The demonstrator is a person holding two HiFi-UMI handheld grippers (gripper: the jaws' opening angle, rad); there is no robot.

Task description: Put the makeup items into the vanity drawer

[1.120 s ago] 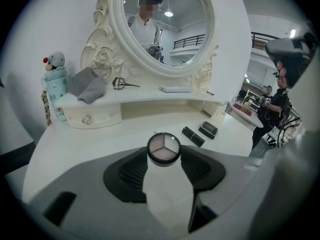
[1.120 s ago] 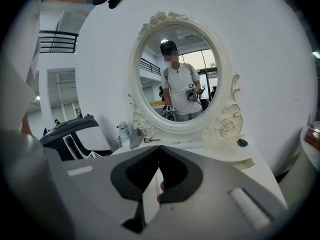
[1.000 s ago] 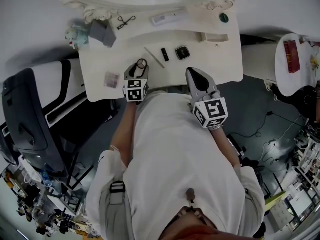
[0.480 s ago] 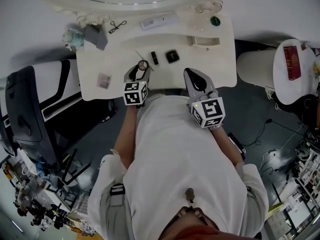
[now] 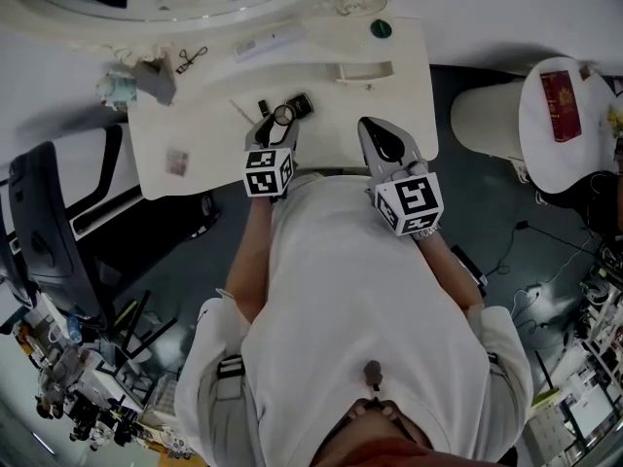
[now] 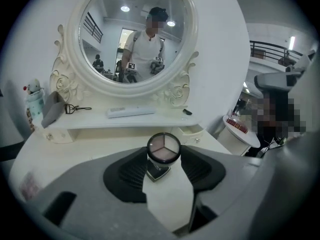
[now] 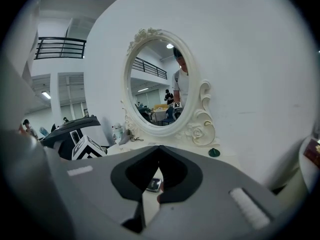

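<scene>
My left gripper (image 5: 280,117) is shut on a round three-shade compact (image 6: 163,148) and holds it just above the white vanity top (image 5: 195,129). Directly under and beside it lie a square black compact (image 5: 302,105), a black lipstick (image 5: 263,108) and a thin pencil (image 5: 240,112). The small drawer (image 5: 365,71) under the shelf stands pulled out, to the right of and beyond the left gripper. My right gripper (image 5: 370,126) is shut with nothing in it, over the table's front edge. In the right gripper view the black compact (image 7: 154,185) shows below the jaws.
On the shelf lie an eyelash curler (image 5: 191,58), a white flat case (image 5: 268,42) and a green cap (image 5: 380,28). A grey pouch (image 5: 156,81) and a toy bottle (image 5: 117,88) stand at the left end. The oval mirror (image 6: 135,34) rises behind. A round side table (image 5: 565,115) is at the right.
Both grippers have moved to the right along the vanity. The left one, still holding the round compact, now hangs over the lipstick and black compact. Neither gripper's jaws have changed.
</scene>
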